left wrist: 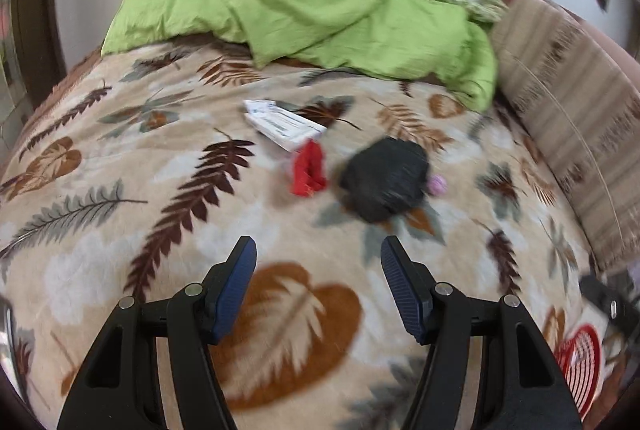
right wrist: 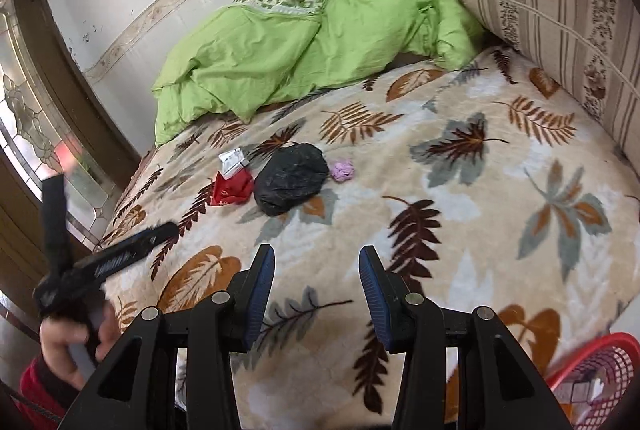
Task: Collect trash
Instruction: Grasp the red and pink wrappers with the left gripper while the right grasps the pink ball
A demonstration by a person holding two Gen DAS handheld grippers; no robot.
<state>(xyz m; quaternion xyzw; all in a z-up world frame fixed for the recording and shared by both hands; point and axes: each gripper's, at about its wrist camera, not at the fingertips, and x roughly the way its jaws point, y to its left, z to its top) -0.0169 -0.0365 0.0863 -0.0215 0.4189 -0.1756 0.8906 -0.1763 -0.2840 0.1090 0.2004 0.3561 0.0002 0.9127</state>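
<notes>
Trash sits clustered mid-bed on the leaf-print blanket [right wrist: 460, 230]: a crumpled black bag [right wrist: 290, 178], a red wrapper [right wrist: 232, 190] just left of it, a white packet [right wrist: 233, 161] behind the wrapper, and a small pink wad [right wrist: 342, 171] just right of the bag. Left gripper [left wrist: 318, 250] hovers over the blanket short of the pile, jaws apart and empty; right gripper [right wrist: 316, 258] likewise, its gap narrower, nothing between the pads. Red basket [right wrist: 592, 378] at the bed's near right edge; rumpled green quilt [right wrist: 300, 58] at the far side.
</notes>
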